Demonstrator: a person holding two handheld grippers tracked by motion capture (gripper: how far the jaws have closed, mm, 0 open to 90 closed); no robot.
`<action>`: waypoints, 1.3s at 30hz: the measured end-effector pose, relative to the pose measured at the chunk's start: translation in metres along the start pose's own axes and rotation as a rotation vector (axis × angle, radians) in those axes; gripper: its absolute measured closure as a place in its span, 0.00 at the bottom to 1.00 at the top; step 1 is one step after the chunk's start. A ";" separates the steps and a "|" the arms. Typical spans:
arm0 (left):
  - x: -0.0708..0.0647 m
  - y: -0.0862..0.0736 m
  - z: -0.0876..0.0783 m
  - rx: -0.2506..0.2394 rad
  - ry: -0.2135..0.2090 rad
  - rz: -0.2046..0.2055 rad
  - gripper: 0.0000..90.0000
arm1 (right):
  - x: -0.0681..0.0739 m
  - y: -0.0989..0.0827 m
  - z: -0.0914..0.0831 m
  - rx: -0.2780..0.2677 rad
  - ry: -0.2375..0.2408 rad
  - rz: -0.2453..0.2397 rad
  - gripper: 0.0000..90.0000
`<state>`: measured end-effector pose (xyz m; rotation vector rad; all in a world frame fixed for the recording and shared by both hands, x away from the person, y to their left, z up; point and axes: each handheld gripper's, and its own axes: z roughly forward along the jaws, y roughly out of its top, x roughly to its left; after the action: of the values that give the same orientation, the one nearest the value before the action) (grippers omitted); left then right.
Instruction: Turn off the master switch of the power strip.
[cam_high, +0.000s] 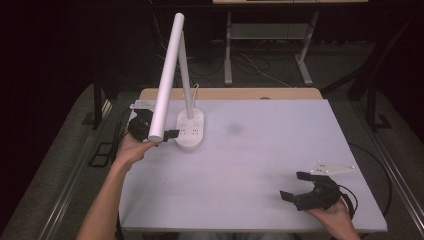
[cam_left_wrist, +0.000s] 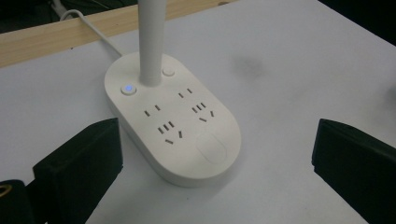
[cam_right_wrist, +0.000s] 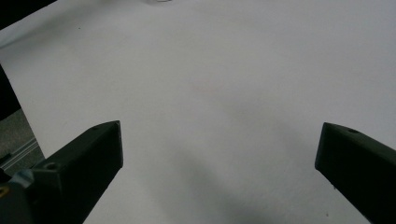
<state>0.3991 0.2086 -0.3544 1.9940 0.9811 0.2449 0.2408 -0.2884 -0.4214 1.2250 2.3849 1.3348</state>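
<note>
- The counter (cam_high: 260, 165) is a wide white sheet in front of me, with a wooden strip along its far edge.
- The desk lamp (cam_high: 170, 75) stands at the far left of the counter, its long white head tilted down towards me above its upright stem.
- The lamp's oval base (cam_left_wrist: 175, 121) sits flat, carrying socket slots, a lit blue button (cam_left_wrist: 127, 88) left of the stem, and a white cable (cam_left_wrist: 88, 28) running off behind.
- My left hand-held gripper (cam_left_wrist: 215, 163) has its jaws spread wide, just short of the base, touching nothing.
- My right hand-held gripper (cam_high: 299, 186) rests at the near right corner, well apart from the lamp, jaws wide and empty.
</note>
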 end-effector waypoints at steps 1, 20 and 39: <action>0.001 0.001 0.001 -0.002 0.000 -0.003 0.01 | 0.000 0.000 0.000 -0.004 -0.001 0.002 0.00; 0.017 0.021 0.020 0.013 0.027 -0.034 0.03 | -0.001 -0.003 -0.002 0.003 -0.006 0.005 0.00; 0.040 0.031 0.037 -0.006 0.055 -0.088 0.06 | -0.007 -0.004 -0.008 -0.013 -0.025 0.009 0.00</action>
<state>0.4611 0.2046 -0.3594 1.9424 1.0993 0.2543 0.2391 -0.2999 -0.4212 1.2424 2.3530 1.3277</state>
